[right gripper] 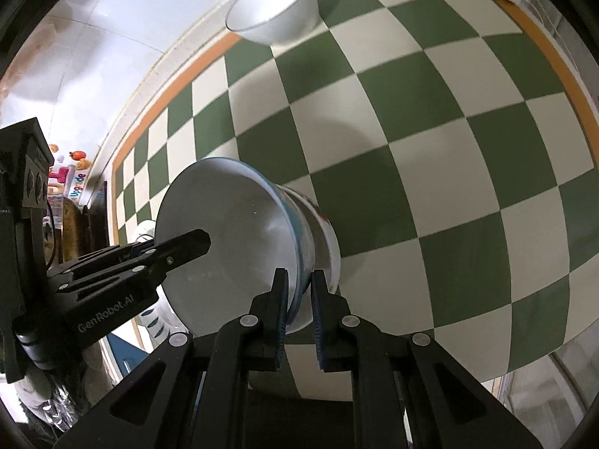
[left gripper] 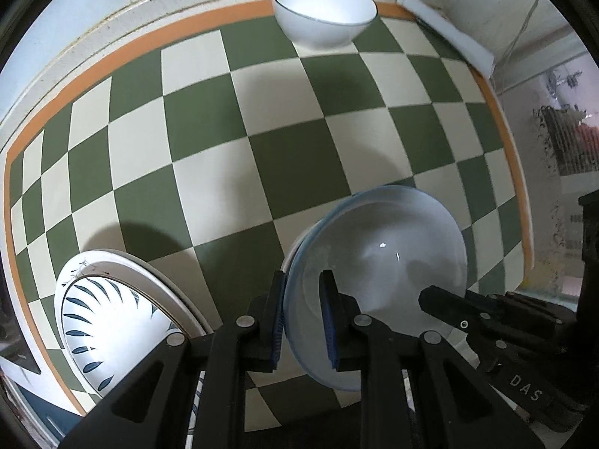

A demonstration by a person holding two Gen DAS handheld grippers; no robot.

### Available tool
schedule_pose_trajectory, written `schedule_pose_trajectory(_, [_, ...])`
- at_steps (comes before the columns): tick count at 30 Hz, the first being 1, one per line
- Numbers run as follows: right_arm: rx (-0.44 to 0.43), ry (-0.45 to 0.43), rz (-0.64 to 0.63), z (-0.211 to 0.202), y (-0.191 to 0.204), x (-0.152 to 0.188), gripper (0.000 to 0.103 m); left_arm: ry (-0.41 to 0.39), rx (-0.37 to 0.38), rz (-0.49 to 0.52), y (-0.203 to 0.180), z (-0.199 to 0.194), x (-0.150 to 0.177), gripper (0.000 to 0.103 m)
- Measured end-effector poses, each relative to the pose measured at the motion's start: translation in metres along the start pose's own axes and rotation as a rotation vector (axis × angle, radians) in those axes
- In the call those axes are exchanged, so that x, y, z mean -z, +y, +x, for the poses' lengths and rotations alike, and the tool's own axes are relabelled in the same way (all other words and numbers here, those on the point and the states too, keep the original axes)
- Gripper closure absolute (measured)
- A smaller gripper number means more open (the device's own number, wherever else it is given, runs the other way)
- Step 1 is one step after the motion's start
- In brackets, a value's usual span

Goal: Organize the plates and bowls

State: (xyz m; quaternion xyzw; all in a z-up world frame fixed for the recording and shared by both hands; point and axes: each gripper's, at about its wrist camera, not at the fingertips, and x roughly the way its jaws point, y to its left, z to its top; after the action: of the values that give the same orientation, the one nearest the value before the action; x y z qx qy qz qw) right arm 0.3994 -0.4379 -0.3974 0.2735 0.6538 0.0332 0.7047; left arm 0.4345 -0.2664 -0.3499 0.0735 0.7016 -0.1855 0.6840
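A pale bowl with a blue rim [left gripper: 378,258] is held above the green and cream checkered table [left gripper: 284,157]. My left gripper [left gripper: 303,321] is shut on its rim at one side. My right gripper [right gripper: 299,314] is shut on the rim of the same bowl [right gripper: 224,239] at the other side; each gripper shows in the other's view. A plain white bowl [left gripper: 324,11] stands at the table's far edge, also in the right wrist view [right gripper: 273,11]. A white plate with blue leaf marks [left gripper: 112,321] lies at the near left.
An orange border [left gripper: 112,60] runs round the tablecloth, with a white wall [left gripper: 93,3] behind it. A white strip [left gripper: 449,30] lies at the far right corner. Clutter [right gripper: 67,176] stands beyond the table's left side.
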Motion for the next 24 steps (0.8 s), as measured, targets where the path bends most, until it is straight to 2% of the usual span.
schedule_pose_trajectory(8, [0.003,0.031,0.014,0.010,-0.004,-0.002,0.089,0.026,-0.033,0.015,-0.001,0.010,-0.002,0.087])
schedule_pose_trajectory(16, [-0.005,0.058,0.031,0.009,-0.005,-0.008,0.085,0.048,-0.024,-0.006,0.004,0.010,-0.003,0.087])
schedule_pose_trajectory(20, [-0.030,0.065,0.044,0.002,-0.008,-0.011,0.085,0.033,0.002,-0.023,0.010,-0.006,-0.004,0.087])
schedule_pose_trajectory(24, [-0.070,0.008,0.049,-0.029,-0.008,-0.033,0.085,-0.032,0.030,-0.043,0.015,-0.039,-0.018,0.087])
